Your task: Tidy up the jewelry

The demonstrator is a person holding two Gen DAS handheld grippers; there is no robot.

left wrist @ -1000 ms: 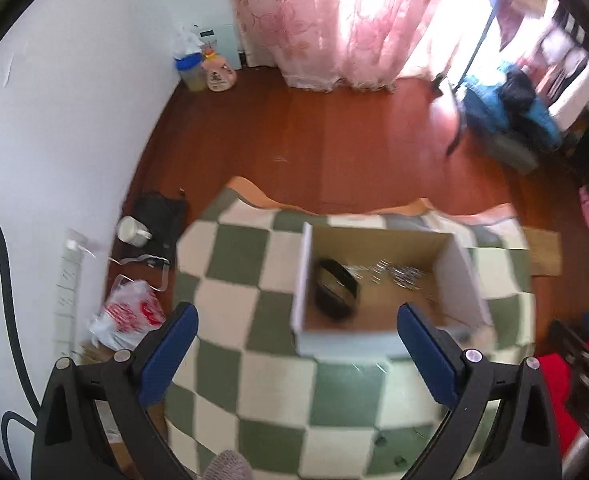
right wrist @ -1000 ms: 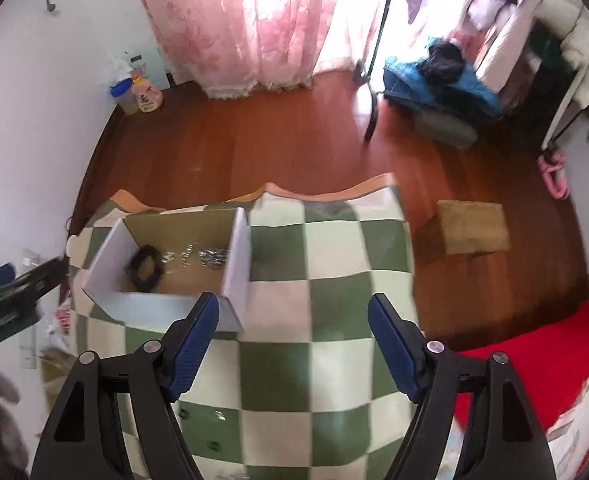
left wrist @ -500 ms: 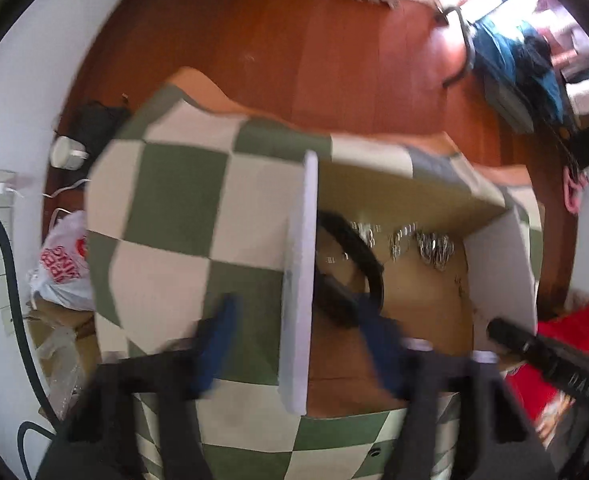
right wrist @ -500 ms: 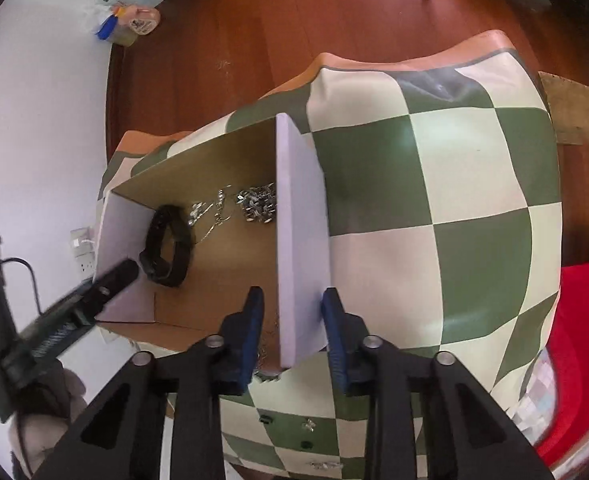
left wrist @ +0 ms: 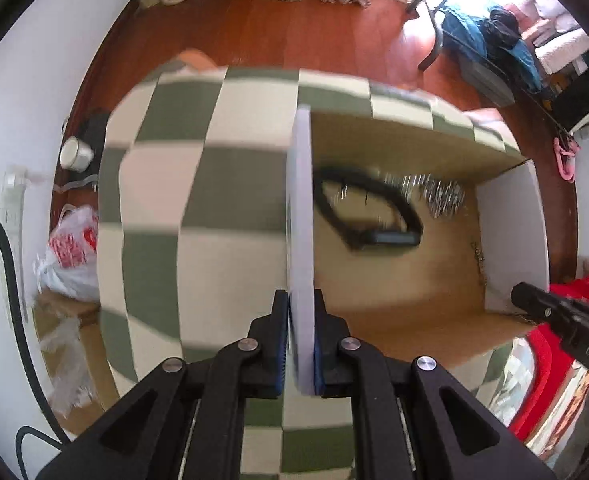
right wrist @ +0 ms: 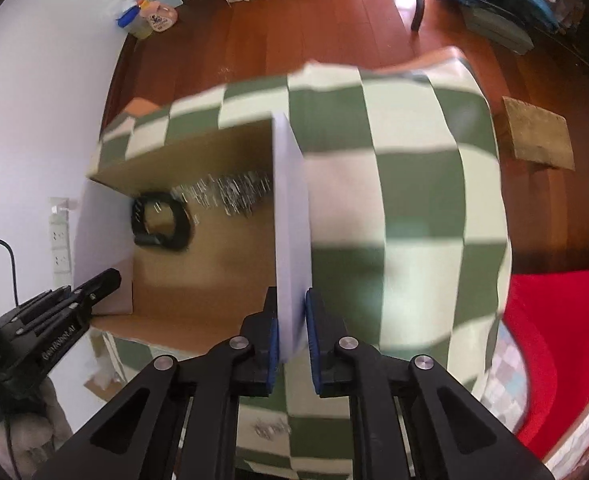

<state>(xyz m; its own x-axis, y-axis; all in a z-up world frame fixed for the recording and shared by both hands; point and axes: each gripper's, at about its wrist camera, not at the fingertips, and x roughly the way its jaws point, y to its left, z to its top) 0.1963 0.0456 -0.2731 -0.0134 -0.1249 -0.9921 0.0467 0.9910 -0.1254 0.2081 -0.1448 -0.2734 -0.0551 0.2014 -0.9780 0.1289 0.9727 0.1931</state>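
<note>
Left wrist view: left gripper (left wrist: 299,344) jaws clamp the box (left wrist: 394,280) wall; black band (left wrist: 368,216) and silver jewelry (left wrist: 440,196) already inside.

Right wrist view: right gripper (right wrist: 291,340) jaws pinch the opposite wall; small pieces (right wrist: 270,430) lie on the bench (right wrist: 414,220), probably left to store.

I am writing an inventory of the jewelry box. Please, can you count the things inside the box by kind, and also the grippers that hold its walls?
Black bracelet: 1
Heap of silver chains: 1 (single pieces too blurred to count)
Grippers clamped on a white box wall: 2, left gripper and right gripper
Total: 4
</note>
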